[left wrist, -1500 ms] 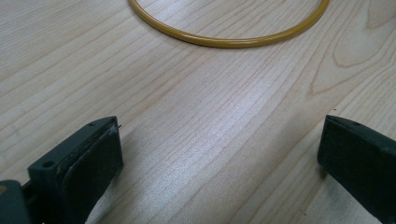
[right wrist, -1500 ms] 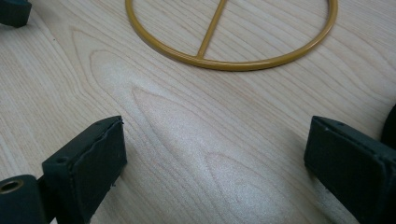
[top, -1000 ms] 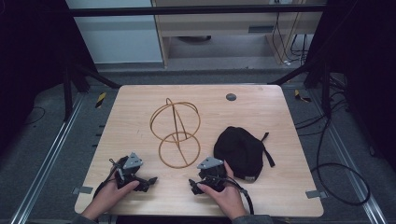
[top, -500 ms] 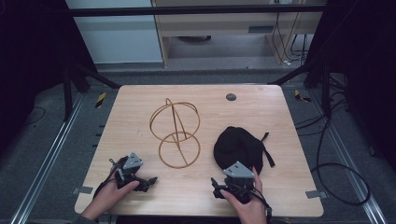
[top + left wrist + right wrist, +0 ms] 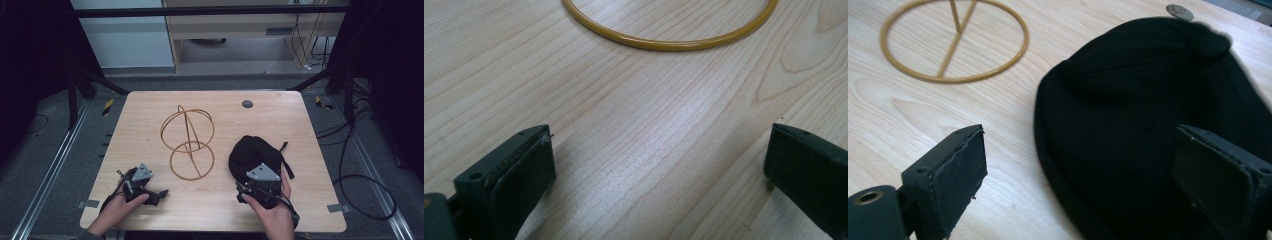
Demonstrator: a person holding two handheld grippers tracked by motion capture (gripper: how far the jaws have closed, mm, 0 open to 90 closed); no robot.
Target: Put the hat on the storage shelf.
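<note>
A black cap (image 5: 255,152) lies on the right half of the wooden table (image 5: 145,112). My right gripper (image 5: 259,176) sits at its near edge, held by a hand. In the right gripper view the gripper (image 5: 1078,170) is open; the cap (image 5: 1148,90) reaches in between the jaws, with the right jaw over the fabric and the left jaw over bare wood. A gold wire stand (image 5: 187,142), a flat ring base with an upright ring, stands mid-table. My left gripper (image 5: 157,192) rests open at the front left, and its view shows the gripper (image 5: 659,165) above bare wood short of the ring base (image 5: 669,44).
A small grey disc (image 5: 247,104) is set into the table near the far edge, also seen as the disc (image 5: 1179,11) beyond the cap. Cables (image 5: 362,187) lie on the floor to the right. Metal rails (image 5: 55,170) run along the table's left side.
My right gripper has moved right and forward, from the front middle of the table to the cap's near edge. The left gripper has stayed put.
</note>
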